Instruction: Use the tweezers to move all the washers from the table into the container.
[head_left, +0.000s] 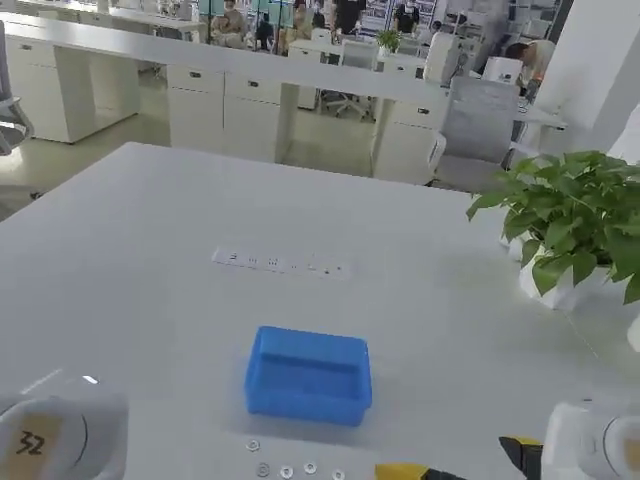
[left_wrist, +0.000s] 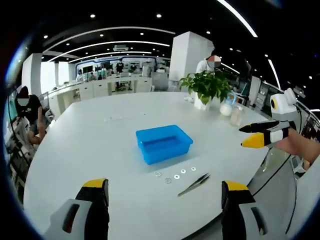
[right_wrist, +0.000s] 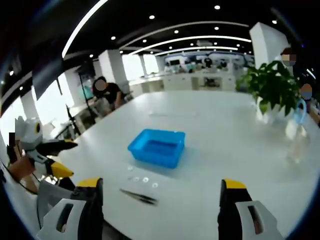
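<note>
The washers (left_wrist: 176, 176) lie in a short row close to the near edge of the surface (head_left: 150, 250), between that edge and the blue container (left_wrist: 167, 152). None is in the container. They look small, flat and light. On this smooth white top they would likely skid rather than lift, so each probably needs nipping across its rim or through its hole.

The tweezers (left_wrist: 194, 184) lie flat just beside the row, nearer the edge, untouched. They seem slim, springy and easy to roll. The best hold is probably midway along the legs, where a squeeze closes the tips.

The container is a shallow, open plastic tub, likely light enough to slide if knocked.

The left gripper (left_wrist: 163, 185) hangs short of the near edge with its jaws spread wide and empty. The right gripper (right_wrist: 162, 183) is likewise spread and holds nothing.

A power strip (head_left: 280, 263) sits near the middle of the surface, and a potted plant (head_left: 575, 215) stands at its right edge. Beyond is an open office with rows of white desks, ceiling lights and seated people.
</note>
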